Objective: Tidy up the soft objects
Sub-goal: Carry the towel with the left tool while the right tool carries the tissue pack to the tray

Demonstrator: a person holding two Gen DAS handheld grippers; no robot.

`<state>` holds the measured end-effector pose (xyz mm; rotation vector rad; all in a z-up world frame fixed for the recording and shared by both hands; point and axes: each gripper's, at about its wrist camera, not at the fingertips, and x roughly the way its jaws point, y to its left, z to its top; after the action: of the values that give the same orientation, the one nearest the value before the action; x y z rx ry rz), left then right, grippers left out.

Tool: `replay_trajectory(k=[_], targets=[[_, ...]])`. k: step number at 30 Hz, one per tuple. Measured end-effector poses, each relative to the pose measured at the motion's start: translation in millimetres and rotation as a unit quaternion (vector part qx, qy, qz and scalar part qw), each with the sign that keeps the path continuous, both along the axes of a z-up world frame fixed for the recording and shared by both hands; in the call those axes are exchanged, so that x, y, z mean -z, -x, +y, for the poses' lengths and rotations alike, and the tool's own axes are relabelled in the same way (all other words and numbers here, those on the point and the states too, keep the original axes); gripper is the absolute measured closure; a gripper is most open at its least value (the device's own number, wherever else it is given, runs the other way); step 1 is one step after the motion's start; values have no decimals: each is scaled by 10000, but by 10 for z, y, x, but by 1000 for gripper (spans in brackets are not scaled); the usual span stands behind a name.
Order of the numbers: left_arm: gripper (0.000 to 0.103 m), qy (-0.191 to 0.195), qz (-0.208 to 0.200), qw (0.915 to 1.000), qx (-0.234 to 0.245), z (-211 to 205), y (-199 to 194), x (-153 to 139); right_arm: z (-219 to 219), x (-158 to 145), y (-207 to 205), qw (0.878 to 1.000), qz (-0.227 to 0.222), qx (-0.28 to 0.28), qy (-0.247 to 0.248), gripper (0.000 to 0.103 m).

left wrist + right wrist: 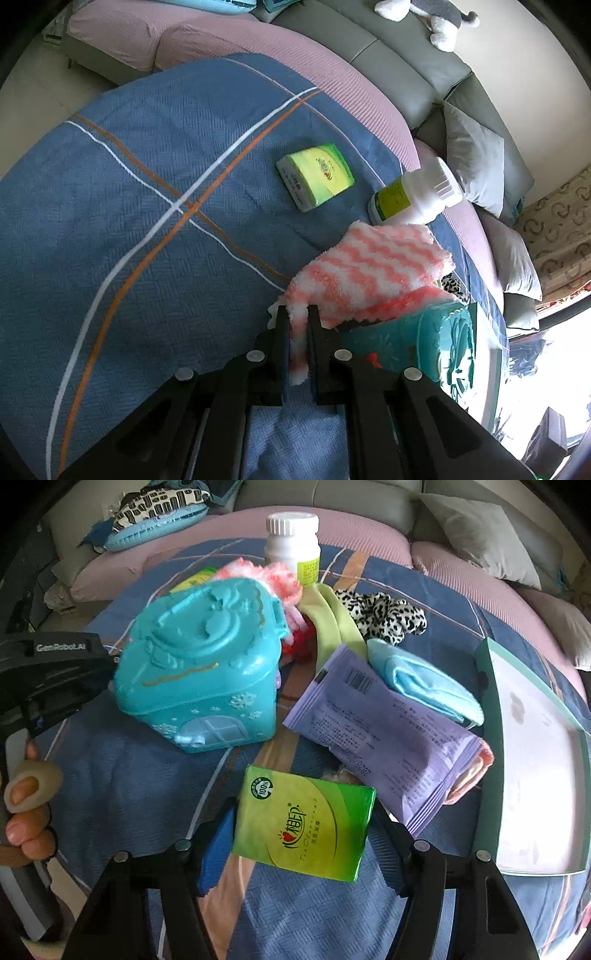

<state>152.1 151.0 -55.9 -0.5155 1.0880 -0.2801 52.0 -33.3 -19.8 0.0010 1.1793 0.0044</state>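
Both tongs first: left gripper [298, 314] is squeezed tight on a corner of the fluffy pink-and-white striped cloth [373, 269], which hangs draped from its fingers over the teal plastic house-shaped box [207, 664], while the right gripper [303, 830] has a green tissue pack [304, 825] sitting between its spread fingers, both pads touching its sides as far as I can see, lifted a bit off the bedding. Going down in size: everything sits on a blue blanket [129, 221] with white and orange stripes, spread over a pink cover [207, 40]. At the right edge of the right wrist view there's a shallow mint-rimmed tray [491, 701] with nothing in it. Left of that lies a purple plastic packet [384, 734], with a folded light-blue cloth [421, 683] lying on its upper end and something pink poking out from under its lower right end. Behind those, a leopard-print fabric piece [384, 614] and a lime-green cloth [332, 620] are bunched together next to the box. A white bottle [293, 546] with a green label stands further back, and a second green tissue pack [316, 175] lies flat on the blanket by itself, well apart from the pile.
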Motion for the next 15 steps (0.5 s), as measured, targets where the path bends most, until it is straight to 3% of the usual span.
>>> replay_trajectory(k=[7, 15], targets=[[97, -10, -250, 9997, -28, 54, 25, -318, -87, -297, 154, 9996, -227, -55, -170, 33], [98, -187, -748, 9970, 14, -2, 92, -924, -336, -707, 269, 9965, -775, 148, -289, 33]])
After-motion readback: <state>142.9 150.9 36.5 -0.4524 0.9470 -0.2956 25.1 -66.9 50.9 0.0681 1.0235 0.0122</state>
